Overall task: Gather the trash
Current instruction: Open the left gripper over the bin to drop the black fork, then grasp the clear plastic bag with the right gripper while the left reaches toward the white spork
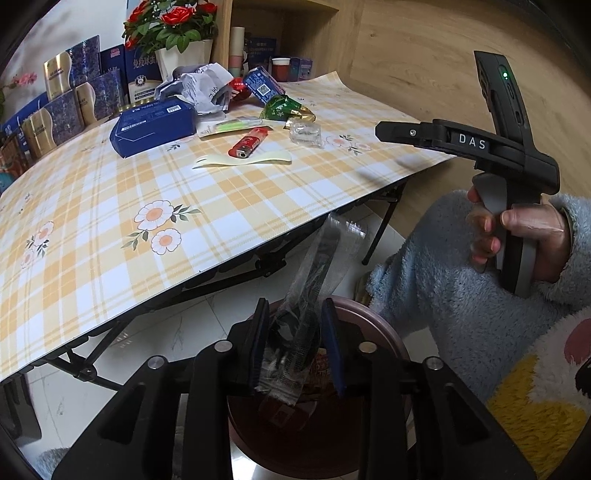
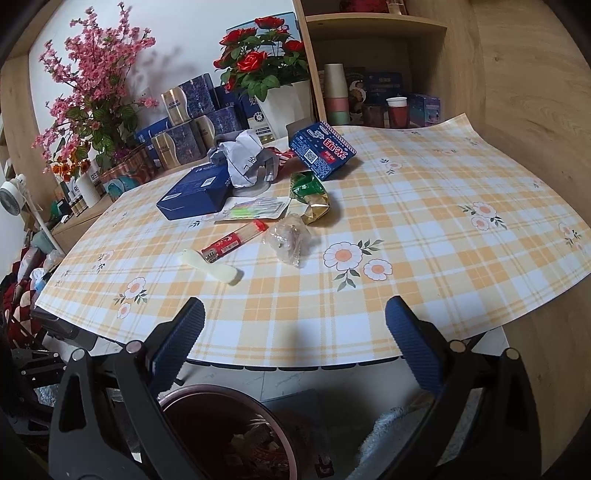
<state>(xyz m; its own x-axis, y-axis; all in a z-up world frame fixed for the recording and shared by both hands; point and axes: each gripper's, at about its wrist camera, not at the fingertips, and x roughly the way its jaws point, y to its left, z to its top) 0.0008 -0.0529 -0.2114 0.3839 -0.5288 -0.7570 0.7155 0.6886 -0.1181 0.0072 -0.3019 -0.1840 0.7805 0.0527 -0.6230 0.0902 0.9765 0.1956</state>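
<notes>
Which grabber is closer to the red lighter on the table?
Right. The right gripper hangs open over the table's near edge, facing the red lighter. The left gripper is down over the trash bin, off the table.

We see red roses [image 2: 264,55] in white pot [image 2: 291,107], pink blossom branches [image 2: 92,66] at left, blue-and-gold boxes [image 2: 188,122] along wall, stacked cups [image 2: 335,94] on wooden shelf [image 2: 376,22], small white fan [image 2: 13,194].
</notes>
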